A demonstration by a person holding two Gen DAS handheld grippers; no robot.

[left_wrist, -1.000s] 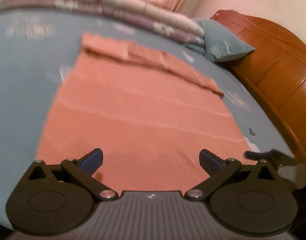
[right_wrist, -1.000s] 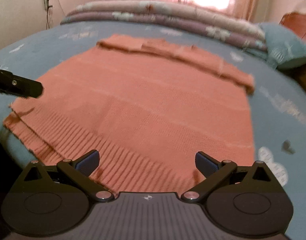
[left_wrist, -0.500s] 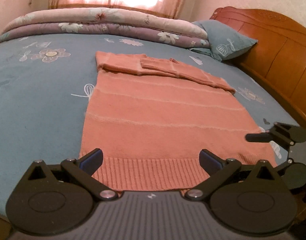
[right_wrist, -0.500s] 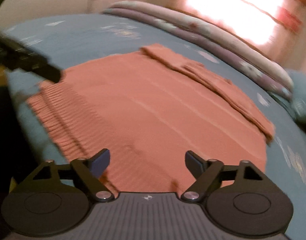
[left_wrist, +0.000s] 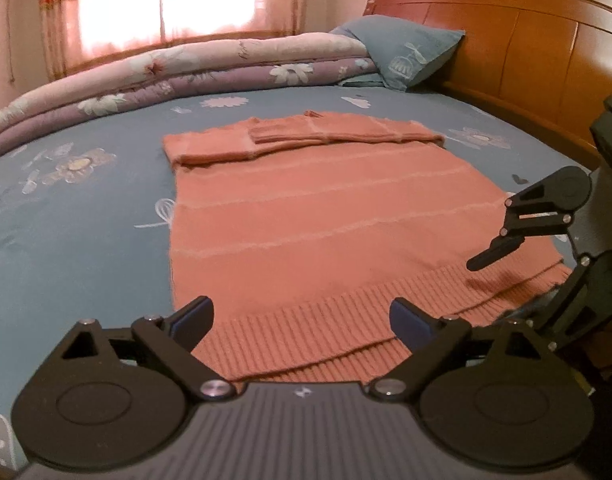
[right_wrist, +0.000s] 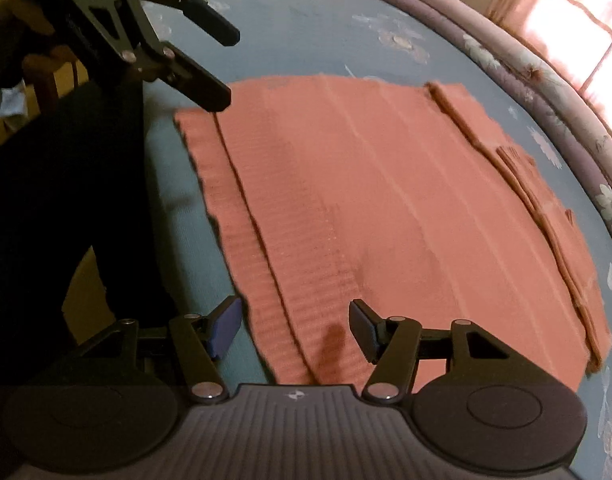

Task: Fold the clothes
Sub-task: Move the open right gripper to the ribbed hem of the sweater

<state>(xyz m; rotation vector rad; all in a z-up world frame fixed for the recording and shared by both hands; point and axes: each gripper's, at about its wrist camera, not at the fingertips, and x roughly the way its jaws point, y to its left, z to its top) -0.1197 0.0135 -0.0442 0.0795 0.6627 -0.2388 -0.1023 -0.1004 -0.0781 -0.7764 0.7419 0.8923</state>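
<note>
A salmon knit sweater [left_wrist: 318, 216] lies flat on the blue bedsheet [left_wrist: 86, 216], with its sleeves folded across the top end [left_wrist: 306, 132]. My left gripper [left_wrist: 302, 320] hovers open over the ribbed hem near its left corner, holding nothing. My right gripper [right_wrist: 294, 324] is open low over the hem's [right_wrist: 266, 240] right corner, with the two hem layers showing between its fingers. Each gripper appears in the other's view: the right gripper [left_wrist: 502, 284] at the right hem corner, the left gripper [right_wrist: 222, 64] above the far hem corner.
A rolled floral quilt [left_wrist: 186, 68] and a blue pillow [left_wrist: 402, 52] lie at the bed's far side, by a wooden headboard [left_wrist: 526, 56]. A curtained window [left_wrist: 166, 0] glows behind. A person's dark clothing [right_wrist: 66, 200] stands at the bed edge.
My right gripper has swung round to point across the hem from its right corner, its fingers a little closer together. The left gripper has turned slightly and stays open.
</note>
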